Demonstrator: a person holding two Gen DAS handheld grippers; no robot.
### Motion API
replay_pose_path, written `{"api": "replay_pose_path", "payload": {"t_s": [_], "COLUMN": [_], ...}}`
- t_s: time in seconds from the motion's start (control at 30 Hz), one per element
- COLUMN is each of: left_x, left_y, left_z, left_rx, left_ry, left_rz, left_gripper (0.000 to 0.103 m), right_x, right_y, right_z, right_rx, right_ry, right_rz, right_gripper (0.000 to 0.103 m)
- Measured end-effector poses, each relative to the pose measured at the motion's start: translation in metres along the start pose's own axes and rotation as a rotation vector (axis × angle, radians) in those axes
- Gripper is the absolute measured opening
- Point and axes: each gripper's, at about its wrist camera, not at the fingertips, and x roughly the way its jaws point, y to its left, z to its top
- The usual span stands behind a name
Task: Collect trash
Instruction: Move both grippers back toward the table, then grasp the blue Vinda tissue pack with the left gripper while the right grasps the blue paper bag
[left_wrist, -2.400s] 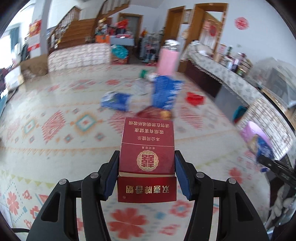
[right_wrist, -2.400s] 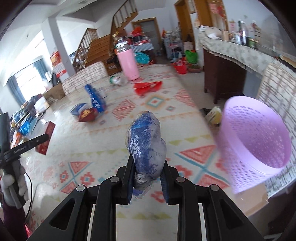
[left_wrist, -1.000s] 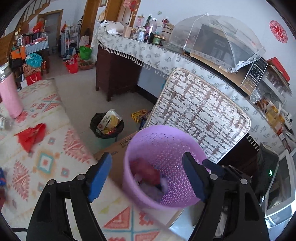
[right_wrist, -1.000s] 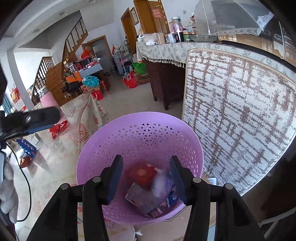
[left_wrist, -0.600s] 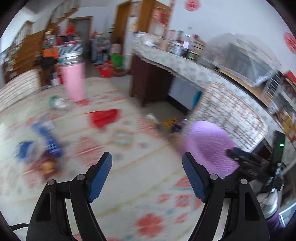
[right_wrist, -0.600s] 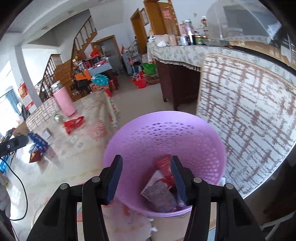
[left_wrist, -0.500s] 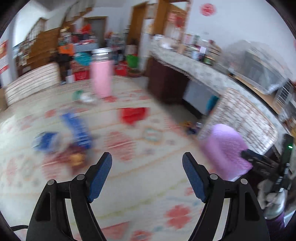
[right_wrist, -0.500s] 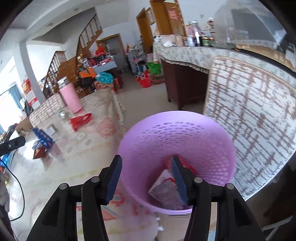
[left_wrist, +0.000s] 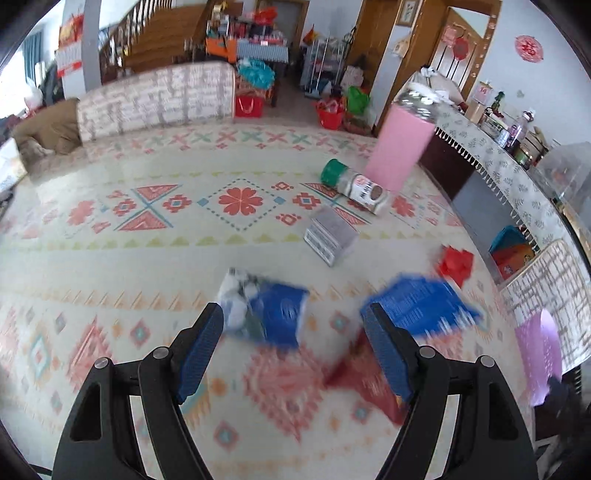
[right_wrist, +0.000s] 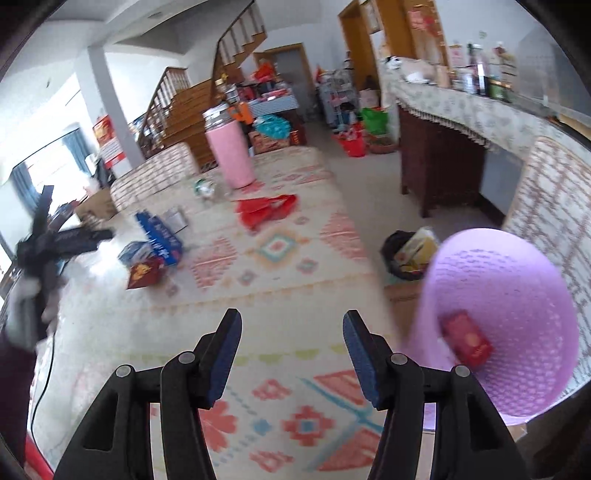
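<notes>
Two grippers: both empty, fingers apart, nothing between the pads.
Basket (right_wrist: 517, 295): lilac, at the cloth's right edge; earlier it filled both views, now it sits off to the side, so both hands have turned away from it.
Cloth (left_wrist: 110, 229): patterned, bearing all the uncollected trash.
Left gripper (left_wrist: 295, 347): a moment ago over the basket, now swung back over the cloth; it held the red box earlier and now holds nothing.
Right gripper (right_wrist: 291, 347): its jaws have just been opening, with nothing between them; the blue bag it carried earlier is gone, presumably into the basket.
Red box (right_wrist: 467, 343): now inside the basket, so one round of dropping is done.
Meaning: the next pick-up is beginning.
Blue packet (left_wrist: 421, 302): blurred, just beyond the left gripper's right finger.
Blue bag (left_wrist: 266, 310): crumpled, between and just beyond the left fingers; likely the next target.
Red bag (right_wrist: 266, 208): on the cloth, farther off.
Jar (left_wrist: 354, 186): green cap, lying on its side.
Writing: labels on the jar and packets too blurred to read.
</notes>
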Motion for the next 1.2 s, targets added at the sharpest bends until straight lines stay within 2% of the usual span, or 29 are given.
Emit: {"api": "replay_pose_path", "payload": {"t_s": [0.2,0.4,0.5,0.57,0.67,0.73,0.87,1.0,1.2], "left_x": [0.056,0.085,0.076,0.067,0.049,0.039,0.016,0.005,0.004], "left_y": [0.015,0.023,0.023,0.022,0.018,0.015,0.005,-0.008,-0.022], "left_z": [0.033,0.036,0.023,0.009,-0.022,-0.037,-0.067,-0.084,-0.102], "left_rx": [-0.042,-0.014,0.034,0.071,0.114,0.136,0.194,0.274,0.317], "left_ry": [0.091,0.19,0.238,0.265,0.296,0.296,0.254,0.2,0.154], "left_rz": [-0.128,-0.185,-0.259,-0.283,-0.331,-0.333,-0.293,-0.222,-0.127], "left_gripper": [0.078,0.078,0.078,0.078,0.078,0.078,0.078,0.078,0.078], "right_x": [0.027,0.044,0.051,0.054,0.062,0.068,0.083,0.104,0.141], "right_y": [0.021,0.027,0.033,0.04,0.053,0.062,0.088,0.112,0.154], "right_z": [0.002,0.004,0.007,0.009,0.013,0.016,0.027,0.041,0.061], "right_rx": [-0.023,-0.031,-0.03,-0.044,-0.066,-0.076,-0.116,-0.143,-0.217], "right_ry": [0.05,0.089,0.101,0.105,0.117,0.125,0.12,0.115,0.09], "right_rz": [0.012,0.015,0.032,0.046,0.075,0.102,0.164,0.22,0.246], "right_gripper": [0.062,0.062,0.062,0.062,0.062,0.062,0.062,0.062,0.062]}}
